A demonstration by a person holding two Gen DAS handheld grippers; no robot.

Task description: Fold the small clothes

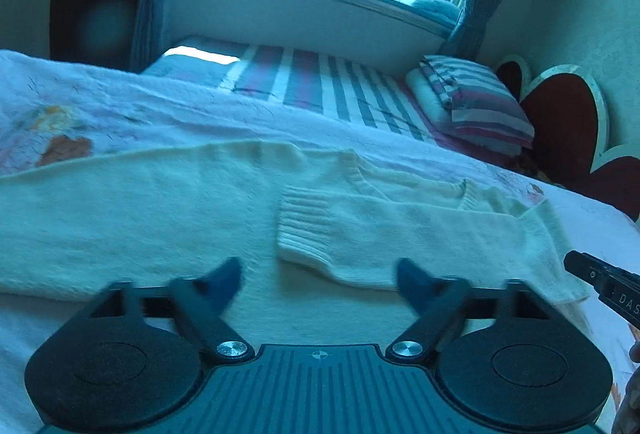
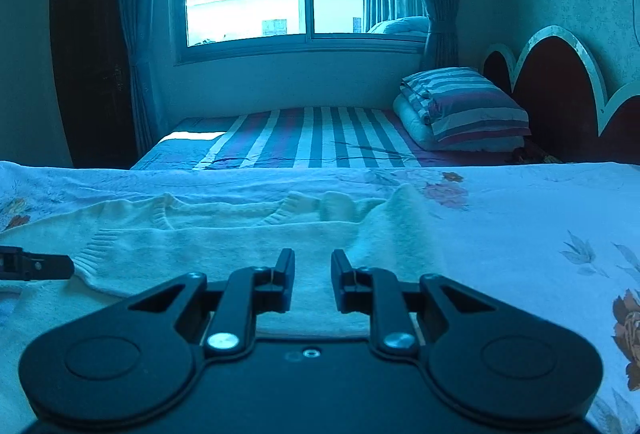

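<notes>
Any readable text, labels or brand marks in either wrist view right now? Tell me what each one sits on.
"DAS": white letters on the right gripper, cut off by the frame edge in the left wrist view.
No text shows on the sweater, the floral sheet or the striped pillow.

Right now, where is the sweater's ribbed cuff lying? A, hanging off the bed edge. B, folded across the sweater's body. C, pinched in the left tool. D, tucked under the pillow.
B: the cuff lies flat on the sweater body, ahead of the open left tool.
</notes>
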